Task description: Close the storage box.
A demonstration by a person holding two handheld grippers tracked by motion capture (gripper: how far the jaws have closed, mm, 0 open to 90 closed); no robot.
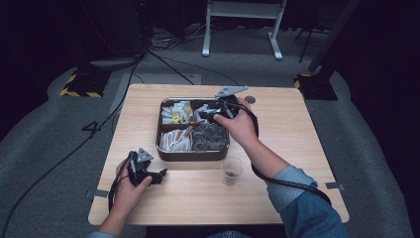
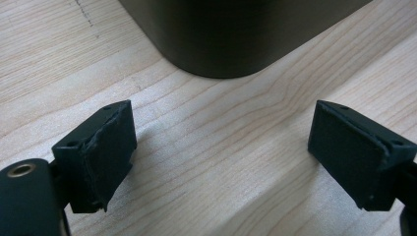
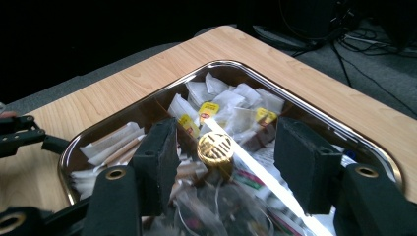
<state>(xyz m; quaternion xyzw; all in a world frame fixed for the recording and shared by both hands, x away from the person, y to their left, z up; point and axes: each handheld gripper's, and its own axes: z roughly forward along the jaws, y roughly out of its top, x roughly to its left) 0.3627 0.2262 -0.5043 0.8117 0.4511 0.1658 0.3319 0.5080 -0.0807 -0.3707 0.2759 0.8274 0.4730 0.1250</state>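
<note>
A light wooden table (image 1: 297, 129) carries a shallow, round-cornered metal tray (image 1: 163, 148) split into 4 compartments. The 2 far compartments hold white tea bags with yellow tags (image 3: 231, 110) and other small packets; the near-left one holds white and tan paper sachets (image 1: 174, 140); the near-right one holds dark pyramid-shaped bags (image 1: 210, 137), too dim in the high view to make out singly. A small golden round knob (image 3: 215, 146) stands where the tray's dividers cross.

The right gripper (image 3: 223, 155) hangs over the far-right part of the tray, with the person's right hand (image 1: 240, 126) around its body. In the right gripper view its 2 black jaws stand apart on either side of the knob, with a gap on each side and nothing held. Whether they reach down to the knob's level cannot be told. The bags nearest the lens are blurred.

The left gripper (image 2: 221, 157) rests low over the near-left table, held by the left hand (image 1: 130, 187). Its jaws are spread wide with bare wood between them; 1 dark rounded corner of the tray (image 2: 221, 49) lies just ahead, its top cut off.

A clear plastic cup (image 1: 232, 170) stands just in front of the tray's near-right corner; what lies in its bottom is too small to identify. A blue sleeve (image 1: 307, 203) is cut off at the bottom edge.
</note>
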